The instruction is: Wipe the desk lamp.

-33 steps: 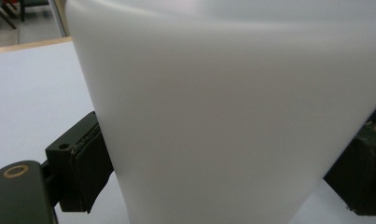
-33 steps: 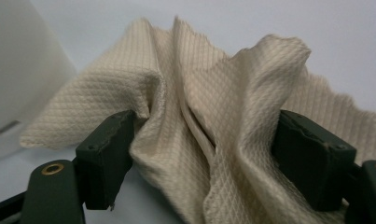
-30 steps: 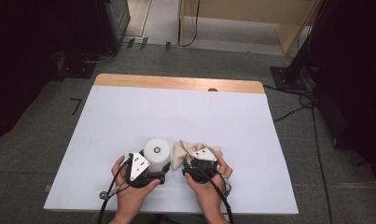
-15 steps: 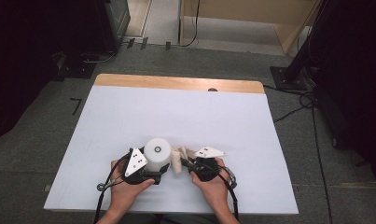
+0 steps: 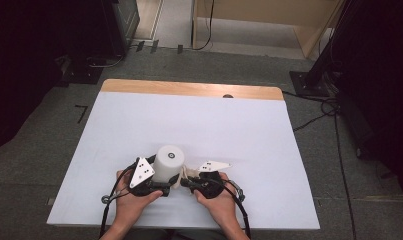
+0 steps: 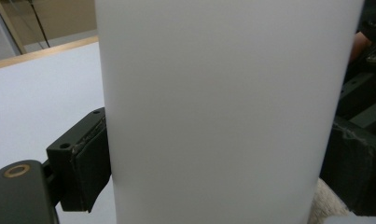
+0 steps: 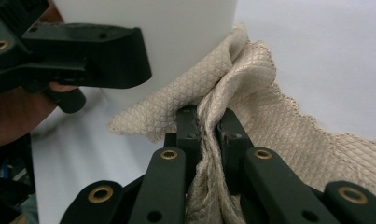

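Table surface: a white sheet [image 5: 199, 125] covers the table; a bare strip of light wood [image 5: 189, 89] runs along the far edge, with a small dark spot on it.
Surroundings: grey carpeted floor around the table, dark equipment at the far left, a black stand and loose cables at the right, a pale wooden cabinet beyond the far edge.
Obstructions: in the left gripper view the white cylinder [image 6: 227, 112] stands directly ahead and hides most of the table behind it; in the right gripper view the bunched cloth [image 7: 232, 88] covers the jaw tips.
White cylinder: upright near the person's edge of the table, slightly left of centre; smooth, matte, plain round wall, flat top with a small centre mark seen from above [image 5: 169, 161].
Cloth: beige fabric with a fine diamond weave and a scalloped edge; it lies on the white sheet just right of the cylinder, with one fold pressed against the cylinder's base.
Left gripper [image 5: 159, 186]: both black pads press on opposite sides of the cylinder wall, holding it.
Right gripper [image 7: 205, 122]: the jaws have just been closing and now pinch a gathered ridge of the cloth between them.
Gripper spacing: the two stand just beside each other, with the cloth between.
Hands: both enter from the near edge, each wrapped around its own gripper body.
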The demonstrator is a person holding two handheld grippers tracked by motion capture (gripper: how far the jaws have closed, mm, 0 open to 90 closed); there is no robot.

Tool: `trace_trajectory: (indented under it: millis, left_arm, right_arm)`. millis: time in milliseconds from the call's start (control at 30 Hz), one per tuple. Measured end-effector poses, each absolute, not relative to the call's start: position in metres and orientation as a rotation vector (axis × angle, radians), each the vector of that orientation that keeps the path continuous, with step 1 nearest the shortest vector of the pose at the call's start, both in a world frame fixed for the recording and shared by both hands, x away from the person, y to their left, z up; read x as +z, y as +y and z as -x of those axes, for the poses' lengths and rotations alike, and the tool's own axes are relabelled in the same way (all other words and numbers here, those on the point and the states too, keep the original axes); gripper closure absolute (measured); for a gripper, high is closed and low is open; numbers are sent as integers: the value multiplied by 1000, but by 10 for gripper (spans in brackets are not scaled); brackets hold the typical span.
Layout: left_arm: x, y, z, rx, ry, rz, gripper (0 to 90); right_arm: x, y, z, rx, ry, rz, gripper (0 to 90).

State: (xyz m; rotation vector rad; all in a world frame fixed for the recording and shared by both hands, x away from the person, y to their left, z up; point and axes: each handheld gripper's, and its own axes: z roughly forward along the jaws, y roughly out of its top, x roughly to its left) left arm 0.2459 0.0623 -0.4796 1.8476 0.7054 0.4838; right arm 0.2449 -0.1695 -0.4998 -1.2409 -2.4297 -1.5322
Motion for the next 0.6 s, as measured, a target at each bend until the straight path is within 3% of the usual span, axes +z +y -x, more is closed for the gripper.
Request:
trace_trajectory:
  millis: [333,600]
  left_arm:
    - [-476,61,-248,436,694,-1890,86]
    - [-473,53,-247,459,646,-1935,86]
  right_arm:
    - [-484,-185,-246,-1686,-2367,1287,825]
    - [-446,-207,-244,-1968,-2309,1304,825]
